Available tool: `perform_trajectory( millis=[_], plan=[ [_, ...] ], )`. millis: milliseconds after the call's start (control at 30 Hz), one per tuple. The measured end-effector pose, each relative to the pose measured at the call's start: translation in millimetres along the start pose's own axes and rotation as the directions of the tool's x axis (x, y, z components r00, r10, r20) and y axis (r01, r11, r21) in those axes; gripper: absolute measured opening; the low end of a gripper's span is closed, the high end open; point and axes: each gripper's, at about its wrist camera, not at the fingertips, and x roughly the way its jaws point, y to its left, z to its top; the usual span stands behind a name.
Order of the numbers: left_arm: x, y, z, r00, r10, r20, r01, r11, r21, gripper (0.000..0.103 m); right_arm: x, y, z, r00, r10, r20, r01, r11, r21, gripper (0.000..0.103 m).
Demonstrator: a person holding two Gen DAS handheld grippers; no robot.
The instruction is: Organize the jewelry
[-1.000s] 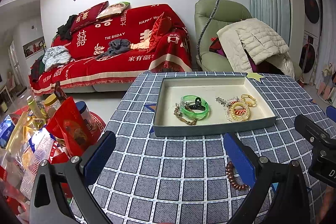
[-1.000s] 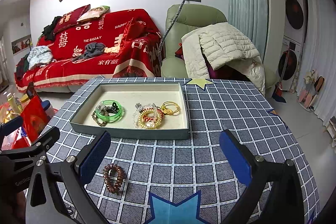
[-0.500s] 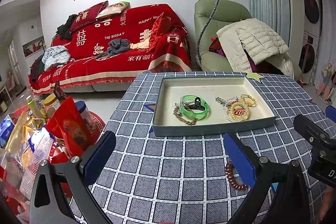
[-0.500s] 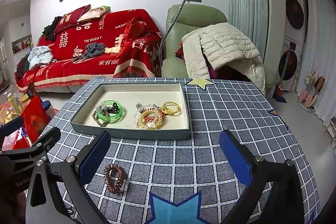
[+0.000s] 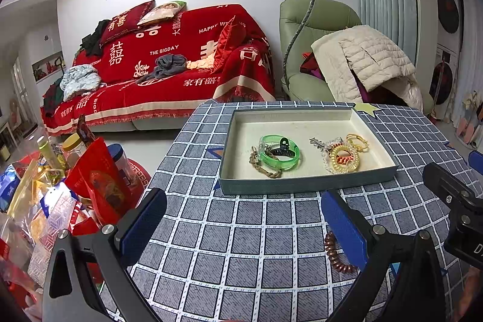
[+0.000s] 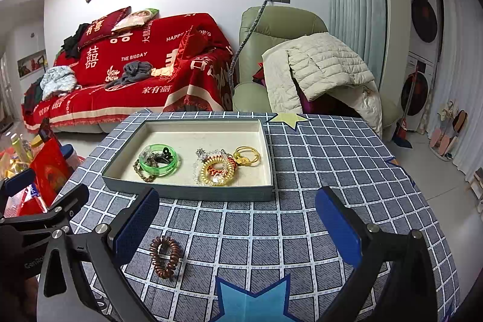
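I hold both tongs over the blue-grey checked tablecloth (image 6: 317, 159), each spread wide with nothing between its blue pads. My left gripper (image 5: 241, 219) and right gripper (image 6: 238, 219) both face the shallow grey cardboard tray with a cream floor (image 6: 187, 192). Inside the tray lie a translucent green plastic bangle (image 6: 159, 160) with a black claw clip (image 5: 282, 148) within its ring, a brown chain bracelet (image 5: 264, 168) touching it, a yellow coiled hair tie (image 6: 217, 169) and a pair of gold rings (image 6: 247, 156). Outside the tray, on the cloth in front of its near wall, lies a brown spiral hair tie (image 6: 166, 257), just beside the left pad of my right gripper and partly hidden behind the right pad of my left one.
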Motion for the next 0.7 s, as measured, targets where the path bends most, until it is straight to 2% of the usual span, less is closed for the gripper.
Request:
perform_trajectory(
  millis=[700],
  plan=[
    [3.3,4.1,-5.5,1.0,-0.017,-0.006,0.017,1.0,-0.011,0.103,-2.3,7.3,0.6,1.0,0.004,-0.002,-0.004,1.0,-0.004,0.103]
  ],
)
